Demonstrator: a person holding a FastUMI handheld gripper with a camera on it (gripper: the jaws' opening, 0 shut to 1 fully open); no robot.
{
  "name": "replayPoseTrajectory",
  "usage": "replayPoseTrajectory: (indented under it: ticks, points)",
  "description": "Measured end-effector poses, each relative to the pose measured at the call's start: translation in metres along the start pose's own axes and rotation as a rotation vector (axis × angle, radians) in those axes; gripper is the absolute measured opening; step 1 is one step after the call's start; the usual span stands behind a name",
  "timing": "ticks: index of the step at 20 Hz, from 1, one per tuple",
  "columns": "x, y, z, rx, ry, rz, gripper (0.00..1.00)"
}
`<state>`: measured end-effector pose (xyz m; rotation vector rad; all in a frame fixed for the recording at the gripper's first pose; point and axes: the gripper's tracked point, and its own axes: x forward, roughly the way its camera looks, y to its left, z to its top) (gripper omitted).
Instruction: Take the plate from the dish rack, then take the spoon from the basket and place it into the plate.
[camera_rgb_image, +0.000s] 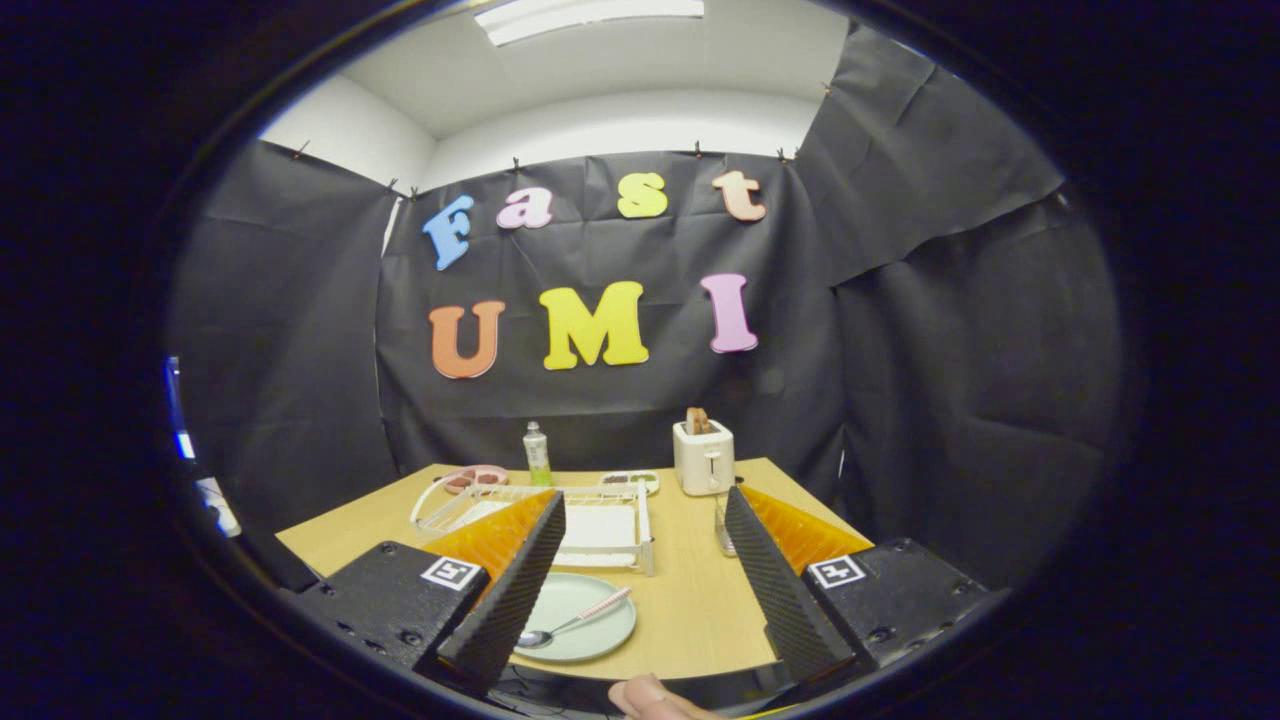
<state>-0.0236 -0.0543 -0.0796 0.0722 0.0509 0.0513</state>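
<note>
My gripper (640, 530) hangs spread wide, empty, at lower centre; the spoon (573, 624) lies on the plate (590, 640) below the dish rack (600, 525).

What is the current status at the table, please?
Gripper open, fingers apart, holding nothing. Spoon lies in plate on table, ahead of dish rack. Nothing in the way.
</note>
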Motion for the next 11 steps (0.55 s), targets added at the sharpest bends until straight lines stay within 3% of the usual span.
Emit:
replayPoseTrajectory:
  ticks: [11]
  points:
    - [0.0077,0.0019,-0.0048,0.017,0.013,0.001,1.00]
